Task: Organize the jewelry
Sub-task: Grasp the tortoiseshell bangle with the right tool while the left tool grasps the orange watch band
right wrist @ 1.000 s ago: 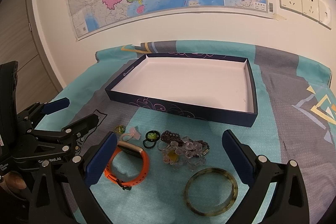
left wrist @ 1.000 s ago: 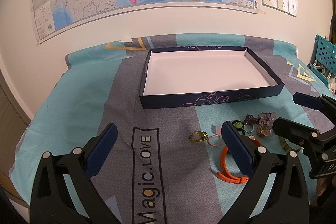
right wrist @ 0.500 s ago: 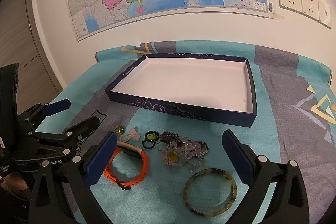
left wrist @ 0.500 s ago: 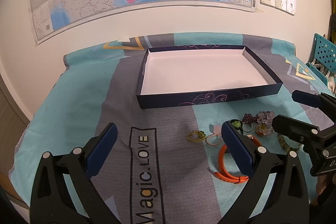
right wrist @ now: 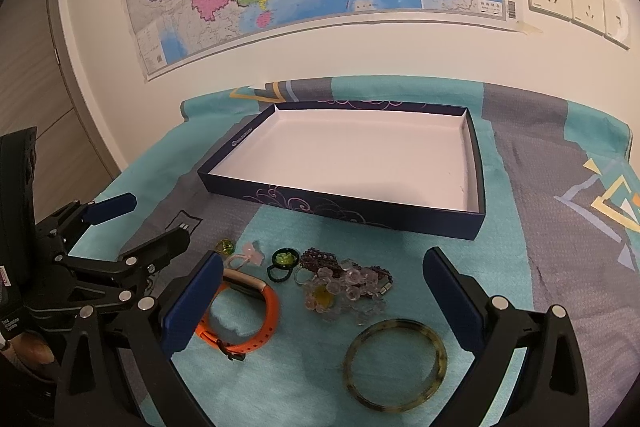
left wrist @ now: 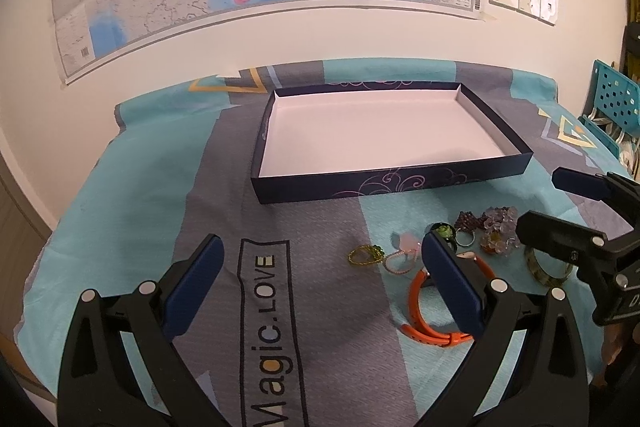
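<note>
- Both claws, left (left wrist: 320, 267) and right (right wrist: 320, 287), hung spread, holding nothing.
- Tray (right wrist: 344, 213) sat bare, likely the destination.
- Bangle (right wrist: 396, 363) lay between right claw's fingers, a probable first pick.

Left wrist view. The left gripper (left wrist: 322, 281) hangs over the cloth-covered tabletop (left wrist: 132, 195), jaws spread wide and holding nothing. A shallow dark-blue box (left wrist: 392, 183) with a white floor lies toward the far edge. Near the right edge lie an orange band (left wrist: 424, 323), partly hidden by the right blue pad, a gold ring (left wrist: 364, 254), a pink piece (left wrist: 404, 251), a cluster of beads (left wrist: 488, 227) and a mottled bangle (left wrist: 546, 273). The right gripper (left wrist: 560, 205) enters from the right with jaws apart, above the bangle.
</note>
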{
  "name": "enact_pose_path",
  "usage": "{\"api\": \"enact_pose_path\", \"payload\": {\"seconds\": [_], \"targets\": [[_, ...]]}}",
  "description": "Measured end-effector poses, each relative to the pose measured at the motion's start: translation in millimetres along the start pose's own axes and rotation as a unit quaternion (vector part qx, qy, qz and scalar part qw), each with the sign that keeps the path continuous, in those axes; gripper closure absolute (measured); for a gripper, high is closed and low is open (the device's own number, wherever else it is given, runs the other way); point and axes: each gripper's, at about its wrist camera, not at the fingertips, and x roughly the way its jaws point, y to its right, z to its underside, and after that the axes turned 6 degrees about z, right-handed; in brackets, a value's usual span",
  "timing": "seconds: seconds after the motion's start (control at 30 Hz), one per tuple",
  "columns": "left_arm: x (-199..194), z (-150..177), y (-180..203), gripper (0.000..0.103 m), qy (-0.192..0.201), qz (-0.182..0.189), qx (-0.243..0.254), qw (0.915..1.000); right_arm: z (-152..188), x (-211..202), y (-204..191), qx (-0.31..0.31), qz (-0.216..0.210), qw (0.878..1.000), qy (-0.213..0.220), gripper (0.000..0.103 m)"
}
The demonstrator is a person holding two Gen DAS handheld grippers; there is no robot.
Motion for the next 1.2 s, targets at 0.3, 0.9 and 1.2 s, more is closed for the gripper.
{"api": "enact_pose_path", "payload": {"seconds": [0.3, 0.9, 1.2], "targets": [[4, 3, 0, 0.006, -0.013, 0.025, 0.005, 0.9996, 7, 0, 27, 0.017, 0.009, 1.0, -0.02, 0.006], [7, 16, 19, 0.008, -0.038, 0.117, 0.047, 0.9912, 39, 2, 62, 0.008, 0.002, 0.995, -0.097, 0.053], [20, 22, 33, 0.039, -0.081, 0.186, 0.055, 0.9776, 38, 7, 57, -0.016, 0.01, 0.994, -0.108, 0.082]]}}
